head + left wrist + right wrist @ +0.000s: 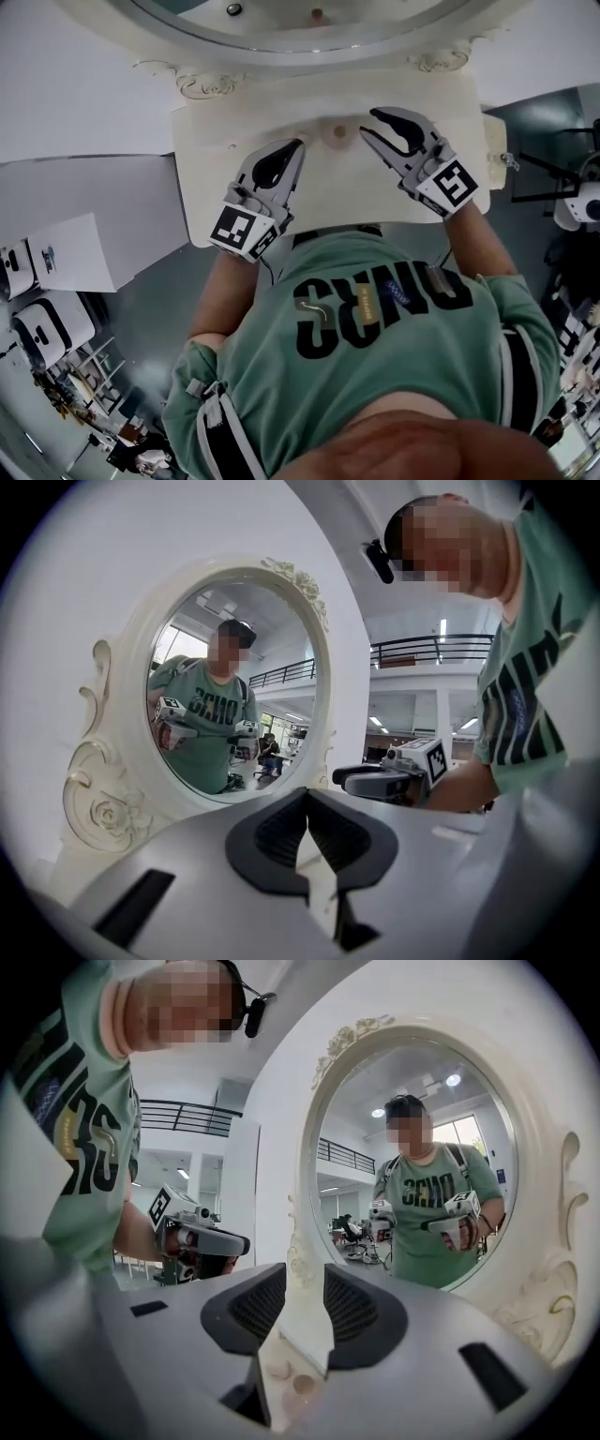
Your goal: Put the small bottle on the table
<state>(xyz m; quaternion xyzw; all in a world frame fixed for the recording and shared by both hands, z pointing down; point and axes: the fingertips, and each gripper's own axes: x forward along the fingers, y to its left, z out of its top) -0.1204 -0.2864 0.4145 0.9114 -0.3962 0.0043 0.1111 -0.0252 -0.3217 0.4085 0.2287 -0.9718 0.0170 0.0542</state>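
Right gripper (305,1290): jaws spread, with nothing between the pads. Through the gap I see only the table in front of the mirror (375,1082). I hold it about level, pointing at the mirror, so it isn't carrying anything.
Left gripper (307,803): jaws pressed together at the tips and empty. It points at the mirror too, off to the mirror's left side, well apart from the right gripper.
Table (328,202): a cream top pushed up against the mirror's carved frame. The part nearest me is bare.
Small bottle: I can't pick it out for certain. Two small round things (337,131) sit on the table just in front of the mirror, between my two sets of fingertips, and neither gripper touches them. From above they are too small to name. One of them may be the bottle.
Why the grippers sit like this: both hang above the table, clear of the small things. To me that looks like hands with no load, not hands mid-carry.
Task, my judgement: if one of those things is the bottle, it is already set down in front of the mirror and the placing is done.
Risk: a low sweep towards the mirror could knock the small things over.
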